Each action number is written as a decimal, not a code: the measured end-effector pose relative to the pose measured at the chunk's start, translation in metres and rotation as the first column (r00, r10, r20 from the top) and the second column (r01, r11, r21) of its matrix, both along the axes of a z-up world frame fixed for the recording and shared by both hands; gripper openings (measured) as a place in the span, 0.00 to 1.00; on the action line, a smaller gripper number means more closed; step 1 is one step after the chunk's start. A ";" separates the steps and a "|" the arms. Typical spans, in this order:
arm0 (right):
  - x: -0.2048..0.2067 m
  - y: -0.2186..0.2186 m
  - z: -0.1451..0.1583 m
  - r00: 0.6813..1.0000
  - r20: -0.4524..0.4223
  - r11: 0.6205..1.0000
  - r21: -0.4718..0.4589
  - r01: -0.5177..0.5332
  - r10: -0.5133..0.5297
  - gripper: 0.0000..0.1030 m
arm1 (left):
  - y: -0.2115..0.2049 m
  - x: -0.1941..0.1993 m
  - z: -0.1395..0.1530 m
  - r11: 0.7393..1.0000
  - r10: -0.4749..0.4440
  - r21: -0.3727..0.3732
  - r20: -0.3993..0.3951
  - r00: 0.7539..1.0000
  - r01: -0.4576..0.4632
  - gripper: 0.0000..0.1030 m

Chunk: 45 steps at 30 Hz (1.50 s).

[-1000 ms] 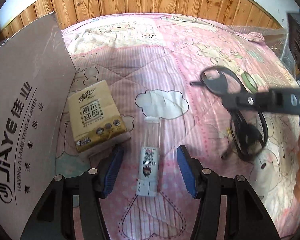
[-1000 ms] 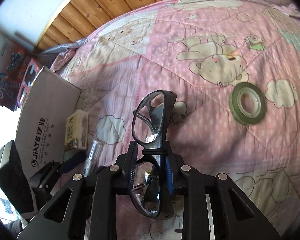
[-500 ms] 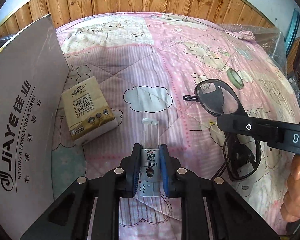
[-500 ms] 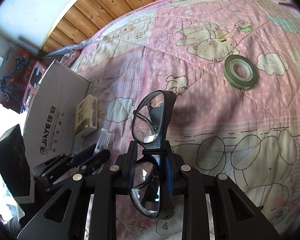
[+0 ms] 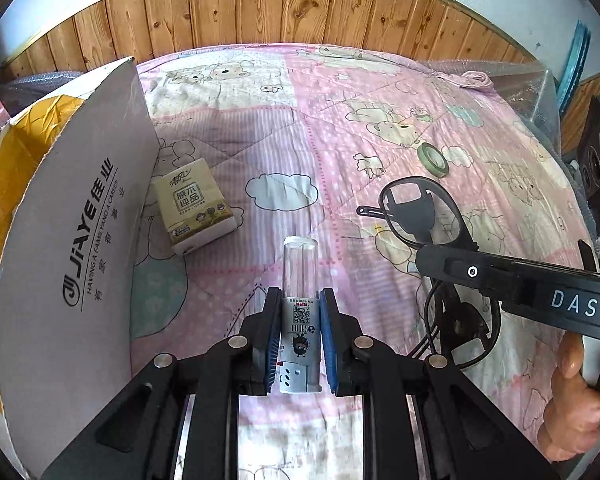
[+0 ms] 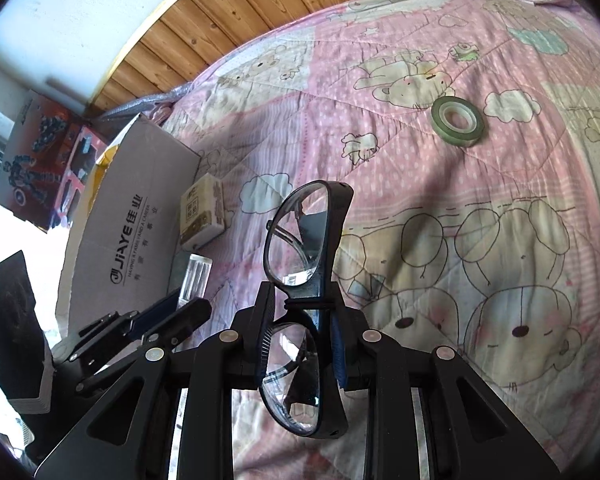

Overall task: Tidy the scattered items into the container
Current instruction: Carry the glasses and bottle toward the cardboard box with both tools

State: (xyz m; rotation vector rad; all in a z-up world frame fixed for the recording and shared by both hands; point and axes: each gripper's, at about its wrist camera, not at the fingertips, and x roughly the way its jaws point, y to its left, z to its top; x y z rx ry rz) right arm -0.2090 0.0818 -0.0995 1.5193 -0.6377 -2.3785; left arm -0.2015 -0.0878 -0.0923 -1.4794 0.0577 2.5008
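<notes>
The left claw (image 5: pixel 300 344) is clamped on a small clear tube (image 5: pixel 300 308) with a printed label, its blue pads pressing the labelled lower half while the transparent top sticks out ahead of the fingers, lifted off the bed. Just to that claw's left stands the white cardboard box (image 5: pixel 80 248), its open top showing a yellow lining. Ahead and slightly left, near the box wall, a pack of tissues (image 5: pixel 196 206) lies flat on the pink quilt (image 5: pixel 300 128).

The right claw (image 6: pixel 302 316) is shut on a pair of black-framed glasses (image 6: pixel 304 236), gripped at the bridge so one lens points forward beyond the fingertips and the other hangs back between the arms. In the left wrist view this claw and the glasses (image 5: pixel 420 208) sit to the right of the left claw, a hand (image 5: pixel 576 408) wrapped round its handle. Well ahead and to the right of the right claw, a green roll of tape (image 6: pixel 458 121) rests flat on the quilt (image 6: pixel 420 184). The box (image 6: pixel 140 216) is off to that claw's left.
</notes>
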 end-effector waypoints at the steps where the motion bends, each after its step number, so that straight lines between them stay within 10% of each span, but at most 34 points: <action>1: 0.004 -0.001 0.002 1.000 -0.001 1.000 0.002 0.002 -0.002 0.25 | 0.000 0.005 0.002 1.000 0.000 -0.005 -0.001 1.000 0.000 0.19; 45: 0.165 -0.095 0.078 0.992 -0.111 0.992 0.117 -0.040 0.054 0.25 | -0.068 0.165 0.116 0.991 0.074 0.129 -0.251 0.965 -0.043 0.19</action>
